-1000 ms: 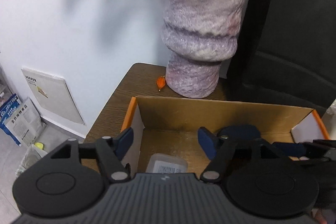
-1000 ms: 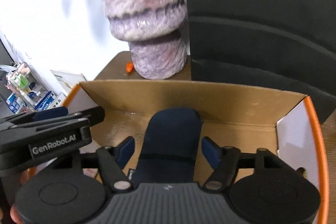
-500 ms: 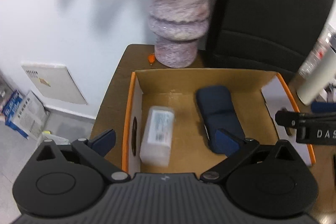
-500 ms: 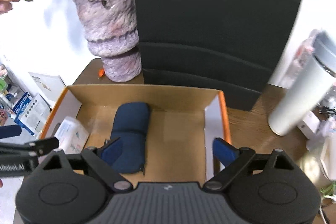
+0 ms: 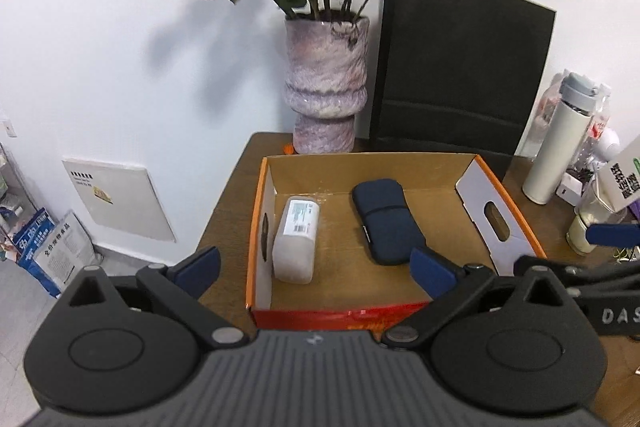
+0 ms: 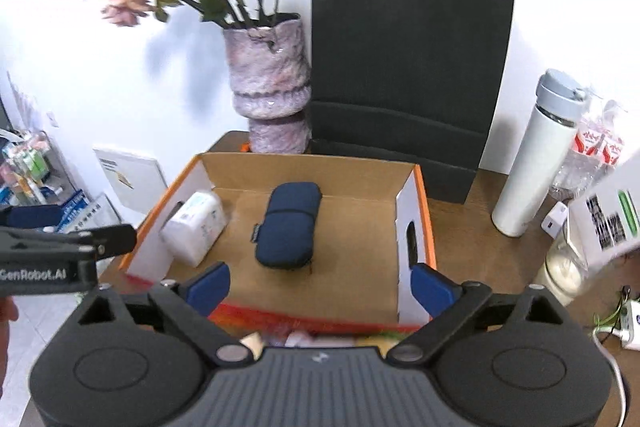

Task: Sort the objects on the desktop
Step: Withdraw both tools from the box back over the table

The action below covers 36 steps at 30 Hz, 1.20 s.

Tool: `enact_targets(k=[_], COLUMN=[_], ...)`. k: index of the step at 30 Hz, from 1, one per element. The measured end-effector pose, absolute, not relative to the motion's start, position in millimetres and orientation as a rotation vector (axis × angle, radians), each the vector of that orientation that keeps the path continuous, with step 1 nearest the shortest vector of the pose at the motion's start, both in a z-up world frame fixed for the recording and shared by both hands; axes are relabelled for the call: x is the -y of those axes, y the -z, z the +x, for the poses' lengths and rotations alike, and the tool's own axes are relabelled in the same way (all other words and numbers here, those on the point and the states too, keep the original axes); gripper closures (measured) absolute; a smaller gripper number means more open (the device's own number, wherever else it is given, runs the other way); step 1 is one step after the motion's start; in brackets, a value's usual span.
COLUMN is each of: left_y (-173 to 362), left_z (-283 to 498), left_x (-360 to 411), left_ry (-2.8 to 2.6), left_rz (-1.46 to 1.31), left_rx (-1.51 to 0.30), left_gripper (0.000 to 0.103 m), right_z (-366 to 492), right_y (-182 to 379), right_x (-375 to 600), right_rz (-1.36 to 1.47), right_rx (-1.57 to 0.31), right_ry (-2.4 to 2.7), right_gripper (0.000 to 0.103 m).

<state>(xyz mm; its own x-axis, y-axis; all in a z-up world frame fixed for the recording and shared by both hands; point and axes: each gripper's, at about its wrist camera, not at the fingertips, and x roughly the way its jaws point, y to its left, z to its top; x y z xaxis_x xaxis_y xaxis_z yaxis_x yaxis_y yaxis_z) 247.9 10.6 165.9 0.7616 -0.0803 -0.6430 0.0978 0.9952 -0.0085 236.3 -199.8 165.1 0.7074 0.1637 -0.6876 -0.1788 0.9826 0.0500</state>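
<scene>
An open cardboard box with orange edges (image 5: 496, 219) (image 6: 412, 227) stands on the brown desk. Inside it a white wrapped tissue pack (image 5: 298, 235) (image 6: 196, 227) lies at the left wall. A dark blue zip case (image 5: 386, 227) (image 6: 288, 227) lies beside it, nearer the middle. My left gripper (image 5: 316, 267) hangs open above the box's near edge, empty. My right gripper (image 6: 320, 285) is pulled back over the near edge too; its jaws are opening and nothing is between them. Each gripper shows at the edge of the other's view.
Behind the box stand a mottled purple vase (image 5: 324, 99) of dried flowers and a black paper bag (image 5: 460, 67). To the right are a white bottle (image 6: 532, 155), a white labelled carton (image 6: 608, 223), a jar and small chargers. The desk's left edge drops to the floor.
Both grippers have pulled back and up out of the box and spread wide. The blue case, earlier between the right fingers, and the tissue pack now lie free in the box.
</scene>
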Motion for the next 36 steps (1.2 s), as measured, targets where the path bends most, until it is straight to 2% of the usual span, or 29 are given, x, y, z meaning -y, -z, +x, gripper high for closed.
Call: enact_targets(k=[8,15,27,36], left_y=[-136.6,-104.4,-43.3,-26.0], left_z=[175.8,123.4,56.2,11.3], left_x=[-8.8,-7.9,-15.4,-37.3], left_ry=[0.091,0.110,0.085,0.023], left_rz=[0.021,0.066,0.018,-0.048], left_rx=[-0.610,-0.586,-0.672,-0.708], left_gripper=[0.000,0.000,0.000,0.000], right_z=[166.6,118.9,54.6,-8.2], right_y=[-144.4,-112.8,-51.7,-32.4], right_x=[203.9,205.7,214.5,221.9], right_rz=[-0.042,-0.041,0.019,0.004], right_rx=[-0.695,-0.709,-0.758,-0.734], right_ry=[-0.222,-0.236,-0.224,-0.253], right_gripper=[0.002,0.001,0.001,0.001])
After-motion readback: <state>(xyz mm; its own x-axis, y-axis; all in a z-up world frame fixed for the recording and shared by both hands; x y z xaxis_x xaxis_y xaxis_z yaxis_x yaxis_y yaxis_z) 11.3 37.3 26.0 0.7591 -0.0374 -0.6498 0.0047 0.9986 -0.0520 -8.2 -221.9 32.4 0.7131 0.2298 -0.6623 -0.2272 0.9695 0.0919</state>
